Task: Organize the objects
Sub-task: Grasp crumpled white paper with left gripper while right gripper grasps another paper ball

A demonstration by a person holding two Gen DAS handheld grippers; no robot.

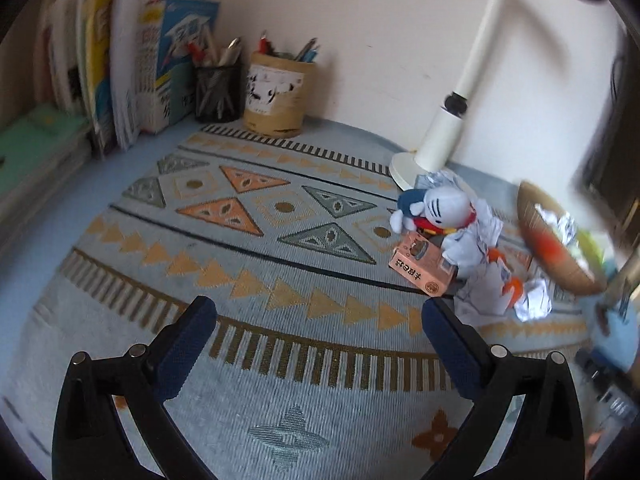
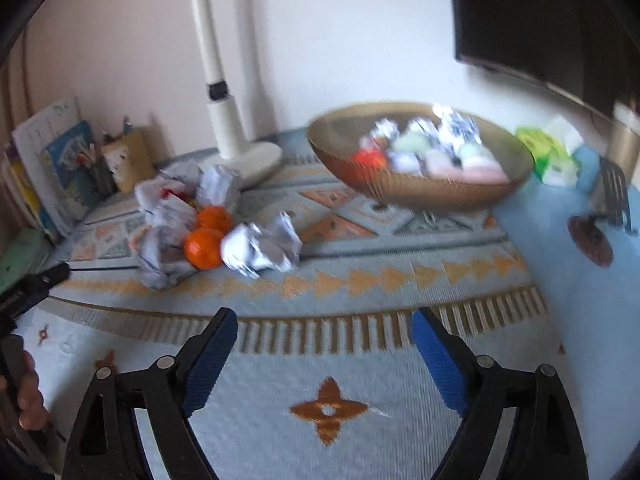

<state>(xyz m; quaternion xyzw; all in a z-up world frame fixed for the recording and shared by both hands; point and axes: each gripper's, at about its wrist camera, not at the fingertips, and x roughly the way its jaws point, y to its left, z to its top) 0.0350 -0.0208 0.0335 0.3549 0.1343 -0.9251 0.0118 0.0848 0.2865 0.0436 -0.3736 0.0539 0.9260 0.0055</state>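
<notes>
desk clutter, partly sorted – both grippers empty

left gripper (image 1: pixel 320 312) and right gripper (image 2: pixel 324 320) are held above the patterned mat (image 1: pixel 248 216), jaws spread wide, nothing grasped; a ready pose before a pick is judged. loose items are heaped near the lamp base (image 2: pixel 256 160): crumpled paper balls (image 2: pixel 260 246), two oranges (image 2: pixel 203 248), a plush toy (image 1: pixel 436 208) resting against a small pink box (image 1: pixel 420 272). a woven bowl (image 2: pixel 424 196), already holding wrapped items, stands just beside the heap, presumably the collection point. pen holders (image 1: pixel 276 96) and books (image 1: pixel 120 64) are kept against the wall, well apart. paper partly hems in the oranges
</notes>
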